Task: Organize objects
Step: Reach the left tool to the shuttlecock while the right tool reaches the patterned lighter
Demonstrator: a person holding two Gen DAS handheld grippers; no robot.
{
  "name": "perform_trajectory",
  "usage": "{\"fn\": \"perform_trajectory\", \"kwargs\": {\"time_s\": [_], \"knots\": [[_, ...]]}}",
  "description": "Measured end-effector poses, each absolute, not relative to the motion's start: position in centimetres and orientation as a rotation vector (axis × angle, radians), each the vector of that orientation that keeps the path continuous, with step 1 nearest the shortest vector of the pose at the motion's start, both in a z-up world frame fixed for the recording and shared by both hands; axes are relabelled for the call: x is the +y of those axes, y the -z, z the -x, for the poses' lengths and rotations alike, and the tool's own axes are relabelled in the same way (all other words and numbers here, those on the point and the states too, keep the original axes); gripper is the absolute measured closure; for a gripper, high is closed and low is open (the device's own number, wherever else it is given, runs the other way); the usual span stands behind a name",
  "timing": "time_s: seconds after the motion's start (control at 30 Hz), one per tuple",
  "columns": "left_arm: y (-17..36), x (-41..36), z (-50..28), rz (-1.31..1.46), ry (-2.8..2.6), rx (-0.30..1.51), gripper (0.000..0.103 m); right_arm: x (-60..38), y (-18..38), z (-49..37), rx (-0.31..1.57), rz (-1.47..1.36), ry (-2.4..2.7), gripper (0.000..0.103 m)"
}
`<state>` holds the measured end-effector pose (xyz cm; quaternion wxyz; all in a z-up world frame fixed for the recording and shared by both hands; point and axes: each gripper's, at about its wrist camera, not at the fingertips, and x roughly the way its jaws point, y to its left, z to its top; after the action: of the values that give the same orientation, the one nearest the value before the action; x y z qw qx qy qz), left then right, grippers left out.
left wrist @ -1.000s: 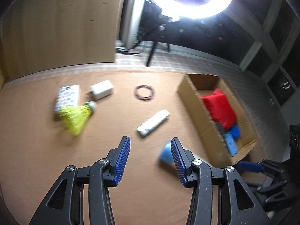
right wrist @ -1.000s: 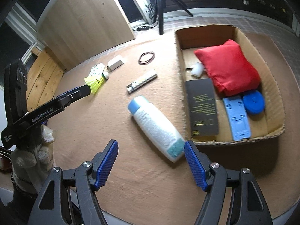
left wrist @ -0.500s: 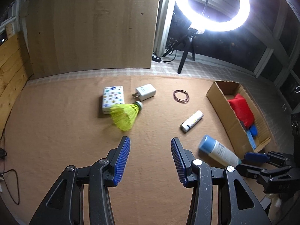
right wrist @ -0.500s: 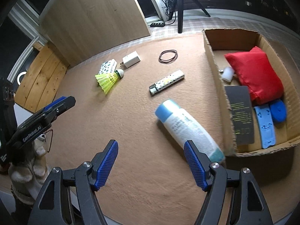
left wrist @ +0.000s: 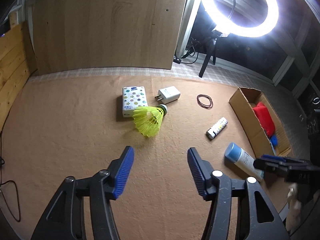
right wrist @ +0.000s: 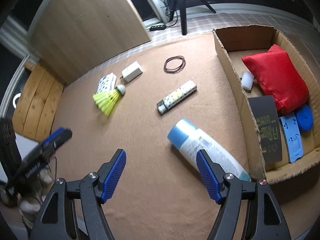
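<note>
We found the box (right wrist: 226, 46) at the right edge of the mat (right wrist: 140, 120), already part filled; a red pouch (right wrist: 278, 78), a dark card (right wrist: 267, 128), a light blue plate (right wrist: 292, 140), a blue disc (right wrist: 305, 118) and a small white piece (right wrist: 247, 80) lay inside it; so we judged the sorting begun but far from done. Six things were still out on the mat; the bottle (right wrist: 202, 148) lay on its side just beside the box wall, the tube (right wrist: 177, 97) near it, the bands (right wrist: 174, 64) farther back, and well apart to the left the shuttlecock (left wrist: 149, 120), the tissue pack (left wrist: 133, 101) touching its skirt, and the charger (left wrist: 168, 95) just beside them. Our left gripper (left wrist: 160, 172) stood wide open and held nothing, pointed toward the shuttlecock; our right gripper (right wrist: 161, 176) was likewise wide open and empty, its right finger in front of the bottle's body; whether it touched we could not tell.
</note>
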<state>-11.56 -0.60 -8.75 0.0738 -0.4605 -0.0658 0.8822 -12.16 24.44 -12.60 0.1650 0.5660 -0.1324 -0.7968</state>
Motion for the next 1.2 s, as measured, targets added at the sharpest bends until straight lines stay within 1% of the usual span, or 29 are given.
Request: {"fn": "perform_trajectory", "kwargs": {"time_s": [0.17,0.4,0.6,0.77,0.93,1.0,1.07,1.13,1.2], "knots": [[9.6,-0.9,13.2,1.401,-2.602,-0.202,0.043,24.2,13.0,14.9,-0.481,-1.638,2.281,0.034],[11.2,-1.0,16.1,1.451,-2.553,-0.255,0.043,23.8,15.6,19.2,-0.567,-1.749,2.269,0.034],[12.8,-1.0,18.4,1.485,-2.523,-0.301,0.044,24.8,18.1,21.7,-0.603,-1.867,2.282,0.034],[13.7,-1.1,19.6,1.502,-2.509,-0.333,0.044,25.0,19.2,22.8,-0.628,-1.902,2.294,0.033],[14.4,-0.9,20.4,1.520,-2.504,-0.332,0.050,23.9,19.2,23.7,-0.542,-1.919,2.333,0.033],[14.7,-0.8,20.8,1.526,-2.505,-0.335,0.056,23.4,19.2,24.0,-0.496,-1.922,2.348,0.034],[14.9,-0.8,21.2,1.529,-2.500,-0.344,0.059,22.8,19.2,24.2,-0.455,-1.920,2.360,0.034],[15.2,-0.7,21.6,1.530,-2.493,-0.353,0.062,22.3,19.1,24.2,-0.399,-1.916,2.380,0.037],[15.3,-0.6,21.7,1.530,-2.491,-0.348,0.071,21.7,19.1,24.2,-0.334,-1.906,2.396,0.041]]}}
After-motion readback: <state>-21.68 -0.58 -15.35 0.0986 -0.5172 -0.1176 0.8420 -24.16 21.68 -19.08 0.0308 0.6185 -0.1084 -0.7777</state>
